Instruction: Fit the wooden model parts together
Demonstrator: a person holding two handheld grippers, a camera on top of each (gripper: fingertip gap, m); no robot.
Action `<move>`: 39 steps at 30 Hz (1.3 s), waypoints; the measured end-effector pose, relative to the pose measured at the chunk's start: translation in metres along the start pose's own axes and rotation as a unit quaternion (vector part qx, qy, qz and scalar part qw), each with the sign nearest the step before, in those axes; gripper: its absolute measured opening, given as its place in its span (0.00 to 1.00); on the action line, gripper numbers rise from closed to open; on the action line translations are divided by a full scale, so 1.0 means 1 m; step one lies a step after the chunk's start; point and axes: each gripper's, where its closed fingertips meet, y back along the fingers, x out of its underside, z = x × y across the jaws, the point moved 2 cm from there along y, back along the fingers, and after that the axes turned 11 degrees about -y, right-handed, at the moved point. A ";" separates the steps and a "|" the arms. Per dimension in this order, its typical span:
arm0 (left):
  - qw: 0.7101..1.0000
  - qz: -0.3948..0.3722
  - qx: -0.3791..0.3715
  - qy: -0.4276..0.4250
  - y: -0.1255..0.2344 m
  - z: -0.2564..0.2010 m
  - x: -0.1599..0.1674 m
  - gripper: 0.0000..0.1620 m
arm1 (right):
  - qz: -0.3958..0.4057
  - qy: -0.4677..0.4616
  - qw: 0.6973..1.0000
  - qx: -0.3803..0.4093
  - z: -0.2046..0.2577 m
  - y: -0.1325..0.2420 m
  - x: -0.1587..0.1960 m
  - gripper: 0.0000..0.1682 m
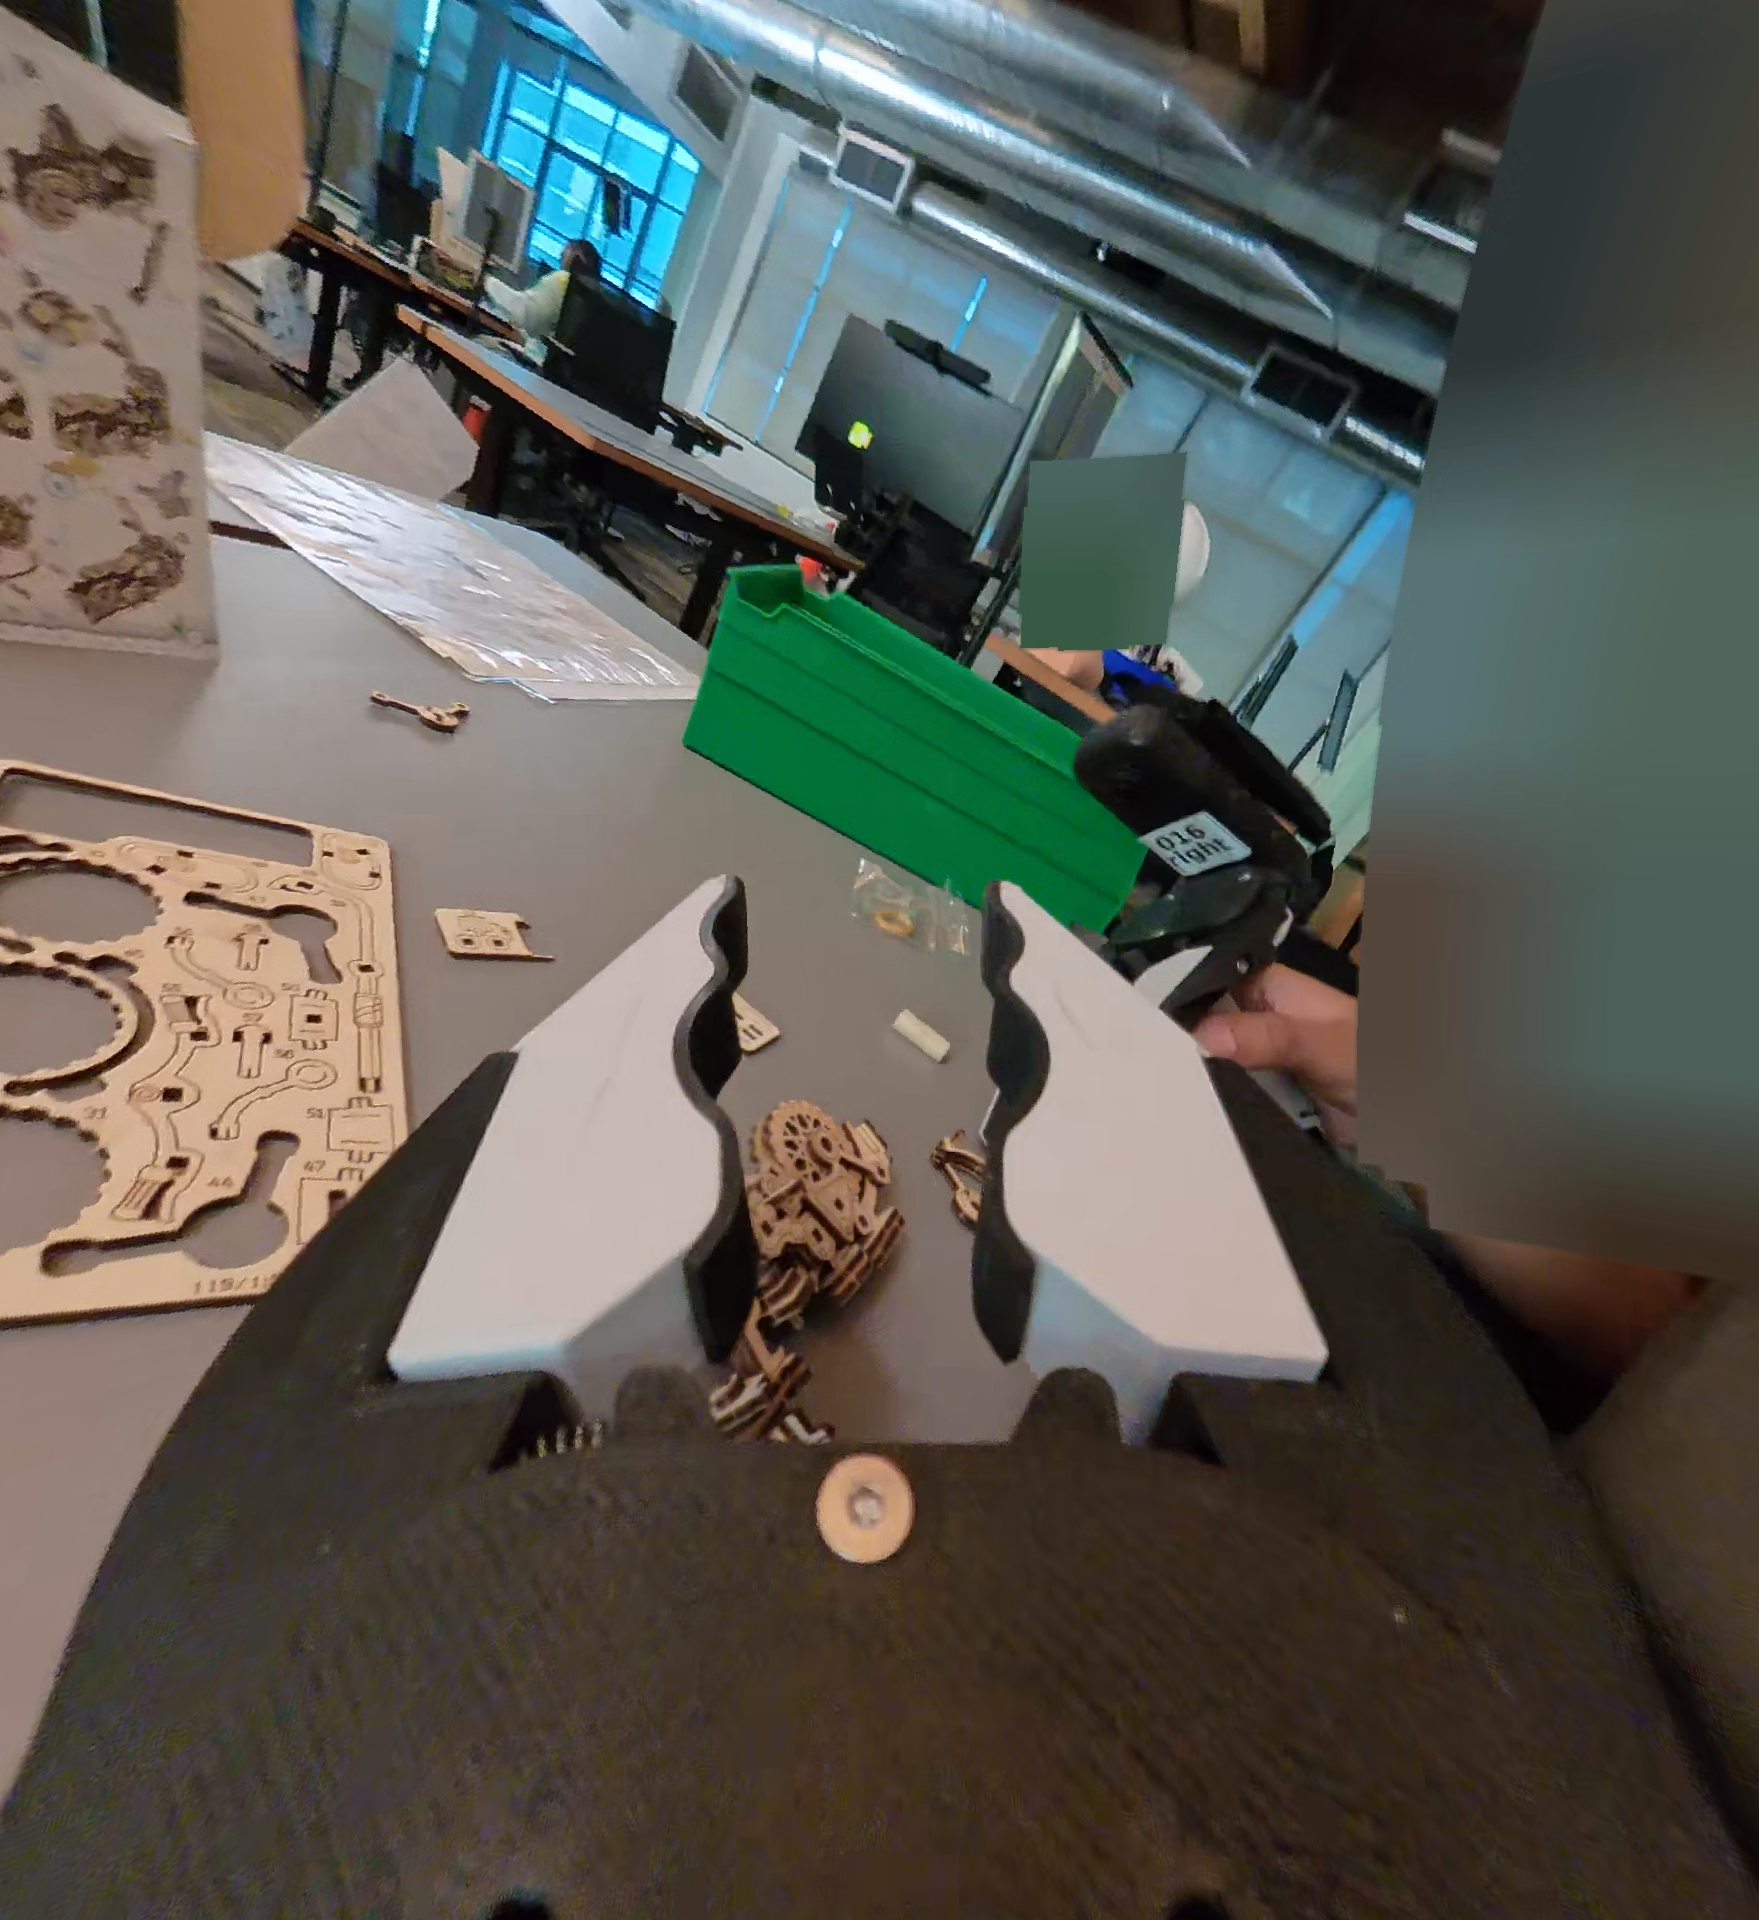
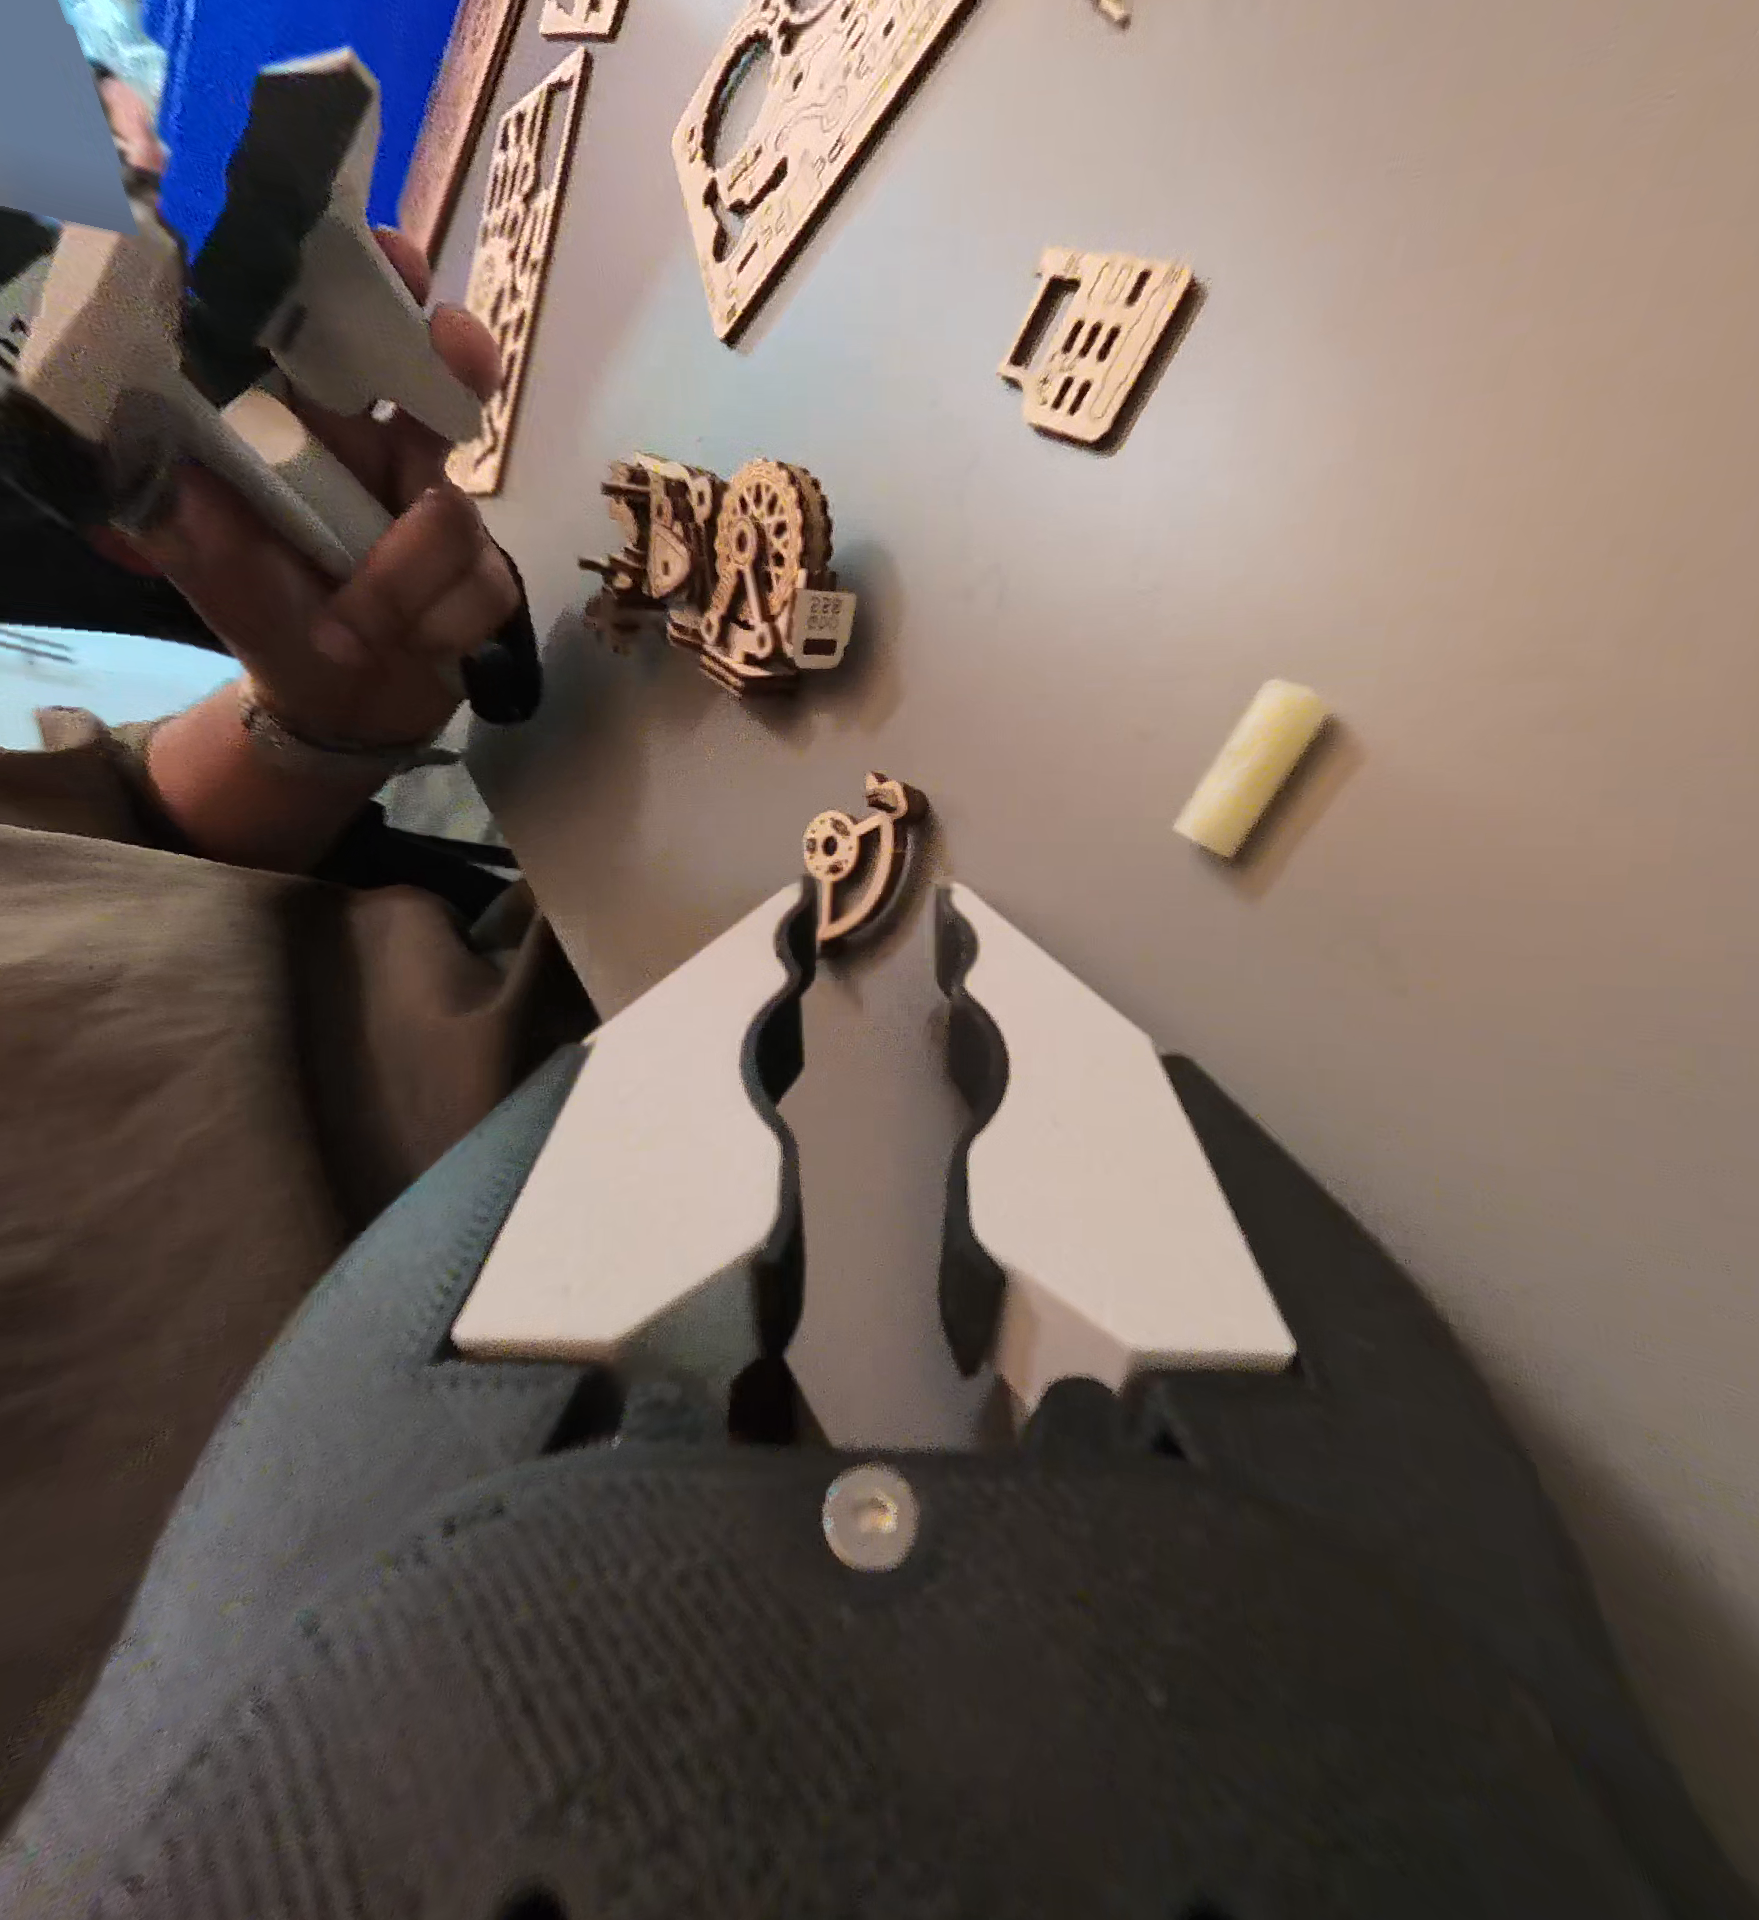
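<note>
The part-built model (image 2: 724, 577) lies on the grey surface (image 2: 1374, 623), centre-left of the right wrist view; in the left wrist view it (image 1: 823, 1195) is seen between the left tongs' (image 1: 864, 914) spread fingers, not gripped. A small arm piece (image 2: 859, 862) lies just below it, its lower end at the gap of the right tongs (image 2: 870, 904), which are open and empty.

Risks noted:
- Piece thin and flat on the surface: the tips may skid over it or flick it off the near edge.
- Slender curved arm could snap if squeezed hard.
- Model unheld: a nudge may shift it.
- Cream peg (image 2: 1254, 769) and loose plate (image 2: 1098, 348), right of frame, are well apart from both.
</note>
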 end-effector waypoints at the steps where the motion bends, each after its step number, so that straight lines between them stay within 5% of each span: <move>1: 1.000 -0.003 -0.002 0.010 0.001 0.003 -0.001 0.26 | -0.004 0.014 1.000 0.008 0.001 0.003 -0.001 0.12; 8: 1.000 -0.005 -0.005 0.009 0.002 0.004 -0.002 0.26 | -0.154 0.198 0.968 0.030 0.033 0.030 -0.035 0.12; 13: 1.000 0.022 0.005 0.006 -0.002 0.001 0.007 0.27 | -0.182 0.288 0.910 0.236 -0.002 0.034 -0.046 0.23; 16: 0.999 0.041 0.020 0.026 -0.005 -0.002 0.013 0.28 | -0.162 0.312 0.889 0.292 -0.012 0.027 -0.045 0.27; 25: 0.995 0.048 0.058 0.073 0.000 -0.006 0.013 0.23 | -0.200 0.278 0.922 0.180 0.008 0.021 -0.045 0.28; 32: 0.993 0.059 0.075 0.071 0.005 -0.009 0.016 0.28 | -0.219 0.300 0.911 0.178 0.012 0.018 -0.051 0.30; 36: 0.994 0.046 0.057 0.078 0.011 0.000 0.014 0.36 | -0.224 0.322 0.910 0.138 0.024 0.010 -0.051 0.41; 39: 0.997 0.035 0.010 0.067 0.015 0.019 0.014 0.36 | -0.272 0.387 0.878 0.074 0.054 0.016 -0.063 0.35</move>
